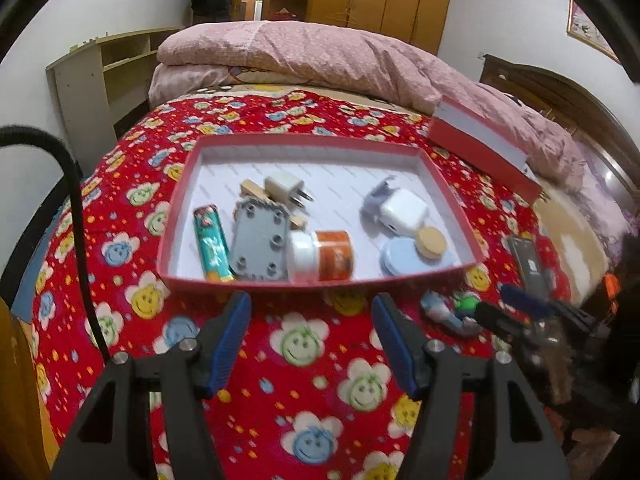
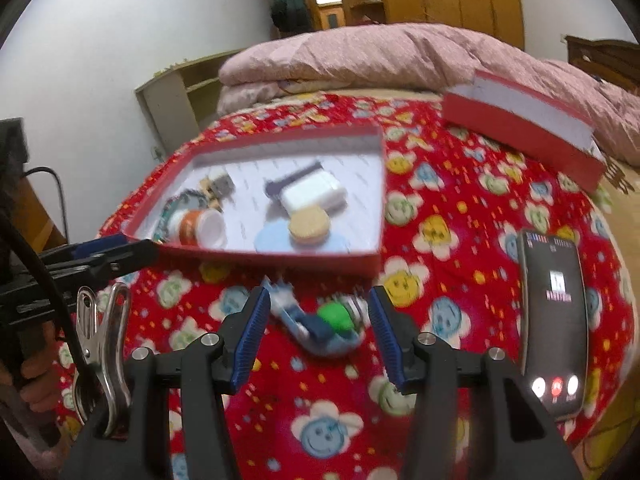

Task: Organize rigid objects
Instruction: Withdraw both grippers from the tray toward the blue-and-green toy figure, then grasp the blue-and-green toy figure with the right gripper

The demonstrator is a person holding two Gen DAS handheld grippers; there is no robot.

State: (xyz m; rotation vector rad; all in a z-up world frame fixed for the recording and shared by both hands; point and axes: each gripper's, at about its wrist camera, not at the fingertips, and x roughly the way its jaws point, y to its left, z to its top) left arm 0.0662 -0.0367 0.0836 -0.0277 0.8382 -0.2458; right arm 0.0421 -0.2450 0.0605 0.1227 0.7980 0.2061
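A: Where does the toy sit?

B: The small blue-and-green toy (image 2: pixel 320 322) lies on the red flowered blanket (image 2: pixel 440 208), just off the near edge of the red box (image 2: pixel 280 258). The right gripper (image 2: pixel 316 338) is spread wide with the toy between its blue pads (image 2: pixel 252 340), and I see no contact.

A: And the other tool?

B: The left gripper (image 1: pixel 310 344) is released too, empty, facing the box's near edge.

A: What's in the box?

B: An orange jar (image 1: pixel 322 256) on its side at the near edge, a grey plate (image 1: pixel 260 246) and a green tube (image 1: pixel 212 244) toward the left, a white charger (image 1: pixel 402 210) and a tan disc (image 1: pixel 430 242) toward the right. A phone (image 2: pixel 554 320) lies near the blanket's right edge.
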